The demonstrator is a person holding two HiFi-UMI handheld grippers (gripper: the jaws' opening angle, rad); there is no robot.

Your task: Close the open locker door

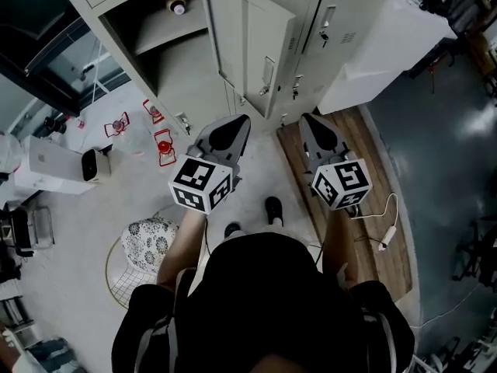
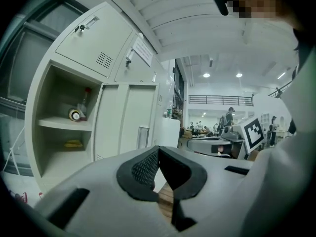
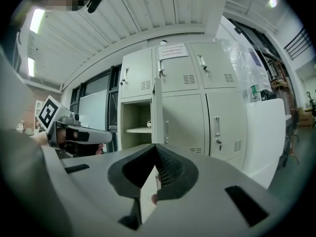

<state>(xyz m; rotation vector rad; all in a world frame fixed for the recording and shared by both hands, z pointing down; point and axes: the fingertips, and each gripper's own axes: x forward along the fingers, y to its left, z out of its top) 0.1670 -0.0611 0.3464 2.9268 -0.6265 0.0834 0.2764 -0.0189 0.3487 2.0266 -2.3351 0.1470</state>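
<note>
Locker door (image 1: 250, 43) stands open, swung well out from the grey locker row (image 1: 342, 14) toward the person, and its handle plate (image 1: 268, 72) is near its free edge. To the left of the door the open compartment (image 1: 151, 33) shows a shelf (image 1: 167, 23), and on the shelf lies a small round-ended object (image 1: 178, 6). In the left gripper view the same door (image 2: 126, 122) is seen from its inner side, with the compartment (image 2: 64, 127) to its left. A yellowish thing (image 2: 73, 143) rests on the compartment's floor under the shelf; what it is I cannot tell. In the right gripper view the door (image 3: 159, 117) appears almost edge-on. The left tongs (image 1: 239, 121) (image 2: 158, 150) are held in front of the door, on the person's side of it and apart from it. Their jaws are closed together at the tips with nothing between them. The right tongs (image 1: 308, 120) (image 3: 155, 147) are to the right of the door, also apart from it, with jaws fully together and empty. On the floor to the left of the door stand some red wire objects (image 1: 164, 144). Farther from the door, toward the person, there is a stool with a patterned cushion (image 1: 151, 239). To the right of the door a wooden board (image 1: 373, 231) lies on the floor with a white cable (image 1: 384, 228) on it.
</note>
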